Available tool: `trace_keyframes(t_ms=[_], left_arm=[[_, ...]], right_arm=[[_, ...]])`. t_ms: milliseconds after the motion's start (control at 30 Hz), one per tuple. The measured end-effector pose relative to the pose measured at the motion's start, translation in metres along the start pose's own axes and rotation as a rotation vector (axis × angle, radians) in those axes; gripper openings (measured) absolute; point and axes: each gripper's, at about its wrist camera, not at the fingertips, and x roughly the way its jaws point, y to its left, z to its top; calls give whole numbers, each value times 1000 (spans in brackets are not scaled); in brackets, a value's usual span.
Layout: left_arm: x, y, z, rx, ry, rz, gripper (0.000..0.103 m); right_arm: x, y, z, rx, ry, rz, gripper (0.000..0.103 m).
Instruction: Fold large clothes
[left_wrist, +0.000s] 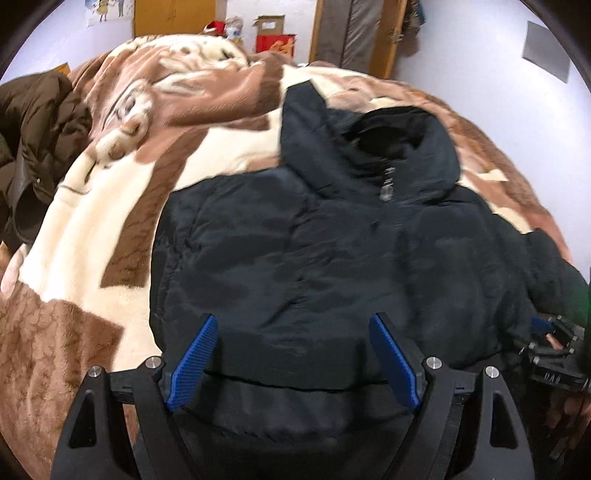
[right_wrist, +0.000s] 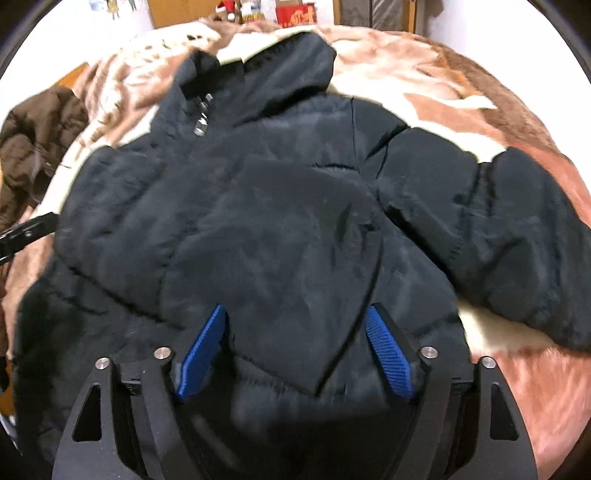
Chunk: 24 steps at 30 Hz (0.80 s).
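A black hooded puffer jacket (left_wrist: 332, 240) lies front up on a brown and cream blanket (left_wrist: 92, 229), hood towards the far side. My left gripper (left_wrist: 292, 318) hovers over the jacket's near hem, open, its blue pads (left_wrist: 192, 362) wide apart with fabric below them. In the right wrist view the same jacket (right_wrist: 258, 221) fills the middle, and one sleeve (right_wrist: 517, 236) spreads out to the right. Over the near part of the jacket my right gripper (right_wrist: 296, 309) is open too, its pads (right_wrist: 388, 354) not pressing on the cloth. Each gripper shows at the edge of the other's view.
A brown puffer coat (left_wrist: 33, 147) lies heaped on the bed's left side, also visible as a brown heap (right_wrist: 33, 147) in the right wrist view. Cardboard boxes (left_wrist: 275, 35) and a wooden door frame (left_wrist: 388, 37) stand at the far wall. Blanket (right_wrist: 517, 387) is bare right of the jacket.
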Motion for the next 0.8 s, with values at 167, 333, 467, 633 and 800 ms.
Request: trace_keyframes(t_ms=[167,333,467,633,800], left_arm=[[21,11,4,-12,29,9,85],[13,20,21,-2,-32,-8,85],[29,30,46,11,-47,55,85],[69,39,57,-9,6,80,86],[87,34,44,11,9,101,88]], right_arm=[[11,-19,22,38,-3,-58,77],[-22,-23,20,56,-67,-53,77],[-38,-12,36,37,-162,-19,77],[15,0,69,1,-87,-14,51],[58,-8,71,10,-32,-13,50]])
